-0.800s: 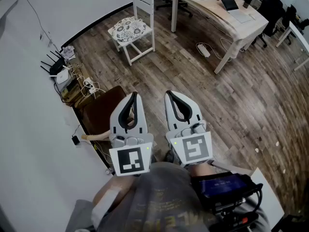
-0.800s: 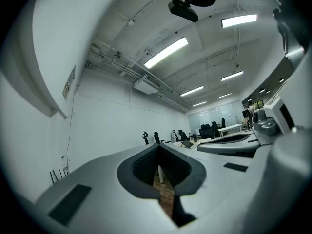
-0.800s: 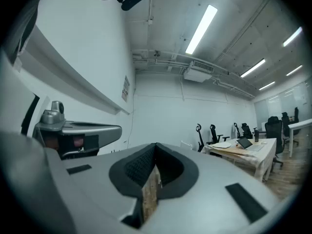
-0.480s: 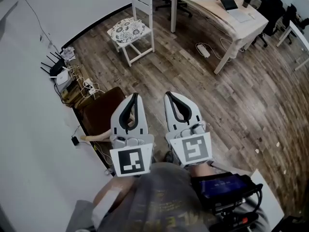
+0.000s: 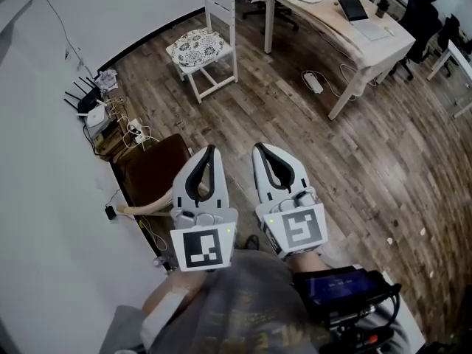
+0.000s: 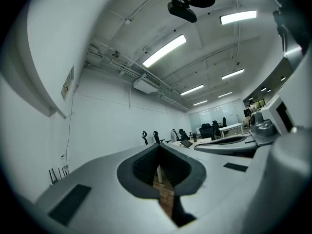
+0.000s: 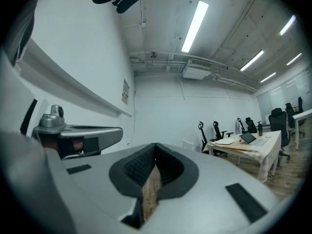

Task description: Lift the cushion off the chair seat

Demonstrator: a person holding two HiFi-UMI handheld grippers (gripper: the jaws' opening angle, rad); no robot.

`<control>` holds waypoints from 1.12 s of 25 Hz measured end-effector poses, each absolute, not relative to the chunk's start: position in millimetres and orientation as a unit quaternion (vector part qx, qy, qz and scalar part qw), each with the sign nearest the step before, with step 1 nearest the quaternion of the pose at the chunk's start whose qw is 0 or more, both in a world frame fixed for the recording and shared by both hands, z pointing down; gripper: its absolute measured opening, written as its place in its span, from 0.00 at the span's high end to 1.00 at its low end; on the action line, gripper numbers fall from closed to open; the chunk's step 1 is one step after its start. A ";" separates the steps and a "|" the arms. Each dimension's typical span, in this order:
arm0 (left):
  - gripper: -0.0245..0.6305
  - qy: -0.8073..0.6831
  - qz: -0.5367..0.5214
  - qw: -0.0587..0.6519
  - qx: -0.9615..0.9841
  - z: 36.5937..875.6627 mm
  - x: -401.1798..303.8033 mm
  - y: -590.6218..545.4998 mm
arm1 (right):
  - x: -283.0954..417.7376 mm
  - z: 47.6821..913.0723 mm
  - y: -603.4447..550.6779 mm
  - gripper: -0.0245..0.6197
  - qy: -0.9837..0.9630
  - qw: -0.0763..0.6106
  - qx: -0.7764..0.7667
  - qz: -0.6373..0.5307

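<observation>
L gripper (image 5: pixel 212 150): jaws closed tip to tip, nothing betw. | R gripper (image 5: pixel 260 148): closed too, empty | the 2 held level, side by side, just in front of person | cushion (image 5: pixel 196 48): patterned, flat on seat of white chair (image 5: pixel 220 4) by wall, well apart from both grippers | desk (image 5: pixel 324 13) right of chair

The left gripper (image 5: pixel 209 153) and the right gripper (image 5: pixel 260 150) sat side by side in the lower middle of the frame. They were close together but not touching. Both pointed level, away from the person's body and toward the top of the frame. The left gripper's jaws were pressed together with nothing between them. The right gripper's jaws were pressed together too and held nothing.
</observation>
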State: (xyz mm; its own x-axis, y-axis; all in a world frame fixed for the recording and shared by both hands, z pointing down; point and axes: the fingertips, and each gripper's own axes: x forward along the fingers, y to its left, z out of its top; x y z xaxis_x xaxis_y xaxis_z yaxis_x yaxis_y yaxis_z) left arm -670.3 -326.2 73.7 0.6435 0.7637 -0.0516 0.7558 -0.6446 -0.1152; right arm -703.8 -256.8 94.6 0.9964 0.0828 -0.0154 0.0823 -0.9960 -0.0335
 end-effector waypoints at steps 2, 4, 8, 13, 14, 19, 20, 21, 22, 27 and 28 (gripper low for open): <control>0.95 -0.417 0.042 0.044 -0.907 77.5 -666.3 -321.9 | -699.9 99.3 -253.2 0.95 -0.035 0.018 -0.999 0.008; 0.95 -0.415 0.040 0.046 -0.908 79.8 -660.0 -317.7 | -695.1 102.5 -249.8 0.95 -0.032 0.019 -0.999 0.005; 0.95 -0.420 0.039 0.047 -0.906 85.8 -643.6 -305.3 | -679.4 111.0 -238.2 0.95 -0.034 0.021 -0.999 -0.001; 0.95 -0.420 0.028 0.039 -0.906 99.8 -602.4 -288.0 | -637.9 124.6 -222.3 0.95 -0.028 0.028 -0.999 -0.010; 0.95 -0.419 0.028 0.037 -0.907 100.2 -591.7 -284.3 | -627.0 124.8 -218.1 0.95 -0.027 0.030 -0.999 -0.009; 0.95 -0.409 0.035 0.030 -0.912 94.5 -529.5 -269.5 | -566.6 119.0 -198.7 0.95 -0.020 0.034 -0.999 -0.006; 0.95 -0.407 0.035 0.028 -0.912 93.5 -517.3 -266.4 | -554.5 117.8 -195.8 0.95 -0.018 0.033 -0.999 -0.006; 0.95 -0.405 0.035 0.026 -0.913 92.4 -505.7 -263.3 | -542.7 116.5 -193.2 0.95 -0.015 0.030 -0.999 -0.007; 0.95 -0.403 0.036 0.023 -0.914 90.7 -494.5 -260.3 | -531.3 114.7 -190.9 0.95 -0.012 0.027 -1.000 -0.007; 0.95 -0.399 0.053 0.016 -0.915 77.7 -447.6 -248.9 | -481.7 99.9 -180.1 0.95 -0.004 0.016 -1.000 0.007; 0.95 -0.398 0.054 0.014 -0.916 77.6 -439.2 -248.2 | -473.8 99.0 -179.8 0.95 -0.003 0.013 -1.000 0.009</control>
State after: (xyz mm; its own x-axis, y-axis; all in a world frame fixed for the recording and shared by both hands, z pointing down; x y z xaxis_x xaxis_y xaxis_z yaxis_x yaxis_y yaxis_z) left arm -439.2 -248.2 77.6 0.6775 0.7303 -0.0877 0.7273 -0.6829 -0.0685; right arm -473.8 -179.8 99.0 0.9998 0.0064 -0.0170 0.0060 -0.9997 -0.0252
